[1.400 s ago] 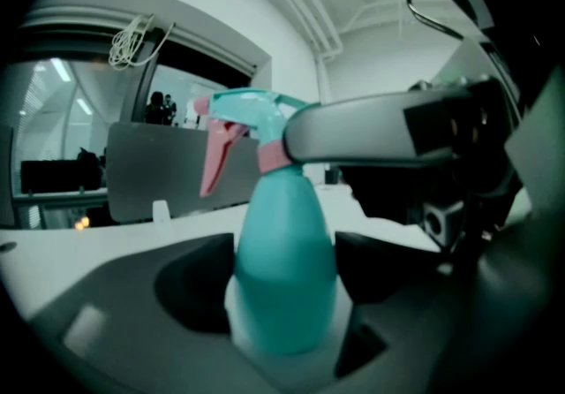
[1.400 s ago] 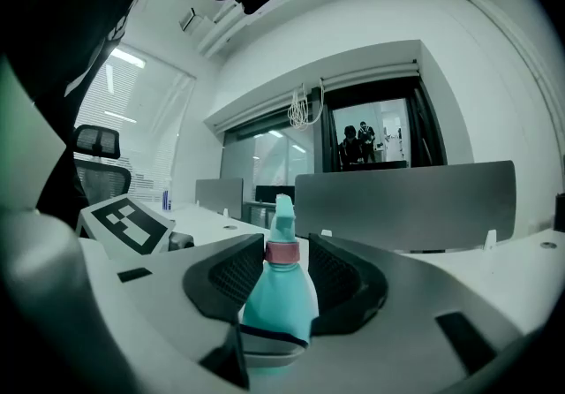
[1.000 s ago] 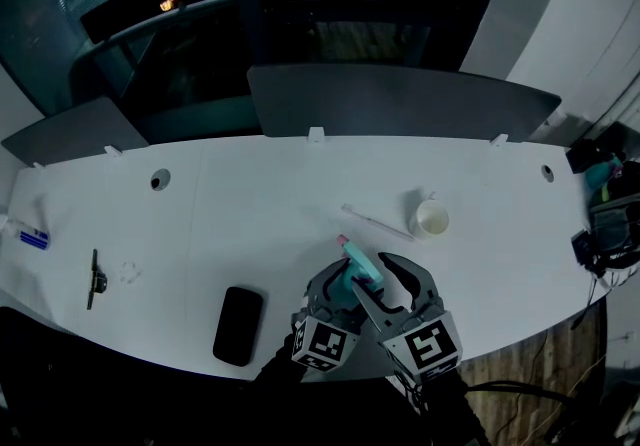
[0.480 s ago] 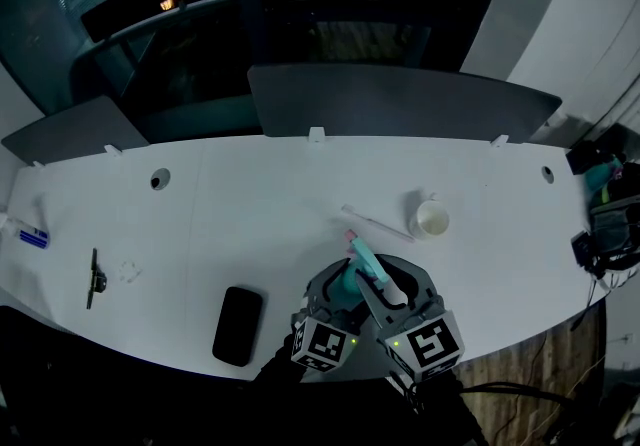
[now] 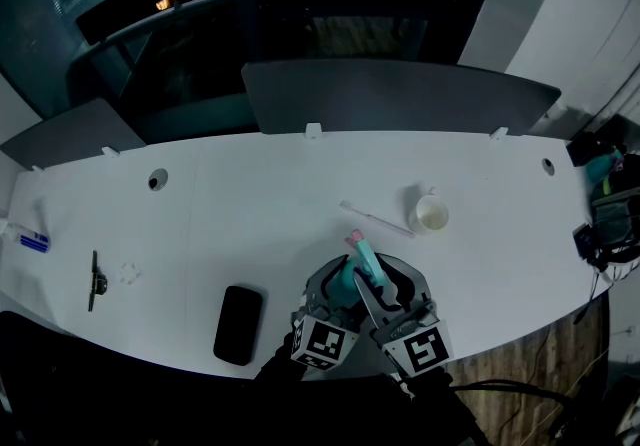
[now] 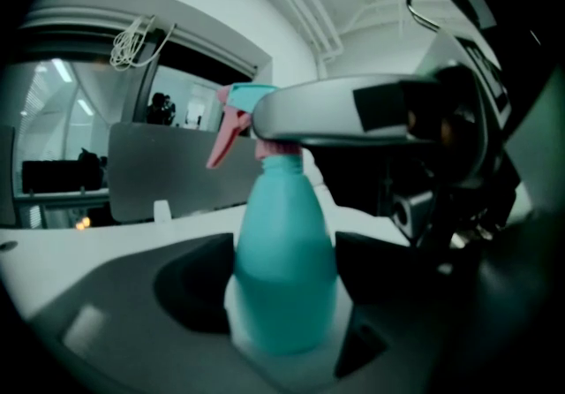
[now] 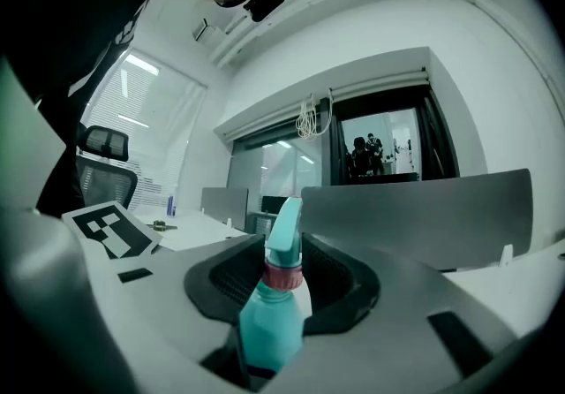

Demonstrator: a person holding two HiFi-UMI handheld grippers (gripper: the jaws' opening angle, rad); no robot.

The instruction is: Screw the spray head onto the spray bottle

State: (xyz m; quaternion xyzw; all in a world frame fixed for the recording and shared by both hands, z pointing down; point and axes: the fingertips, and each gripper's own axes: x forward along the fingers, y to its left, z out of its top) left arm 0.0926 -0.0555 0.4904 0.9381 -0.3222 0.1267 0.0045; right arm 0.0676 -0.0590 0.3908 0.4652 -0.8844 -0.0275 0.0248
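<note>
Teal spray bottle (image 6: pixel 287 273) in left gripper (image 5: pixel 336 286)

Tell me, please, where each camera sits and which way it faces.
Head view: on the person's head, looking steeply down at the curved white table; the left gripper and right gripper show.
Left gripper view: rides the left gripper, looking along its jaws, clamped on the teal plastic spray bottle.
Right gripper view: rides the right gripper, looking along jaws that have just closed round the teal spray head at its pink collar.
Shared: all three show the bottle.
</note>
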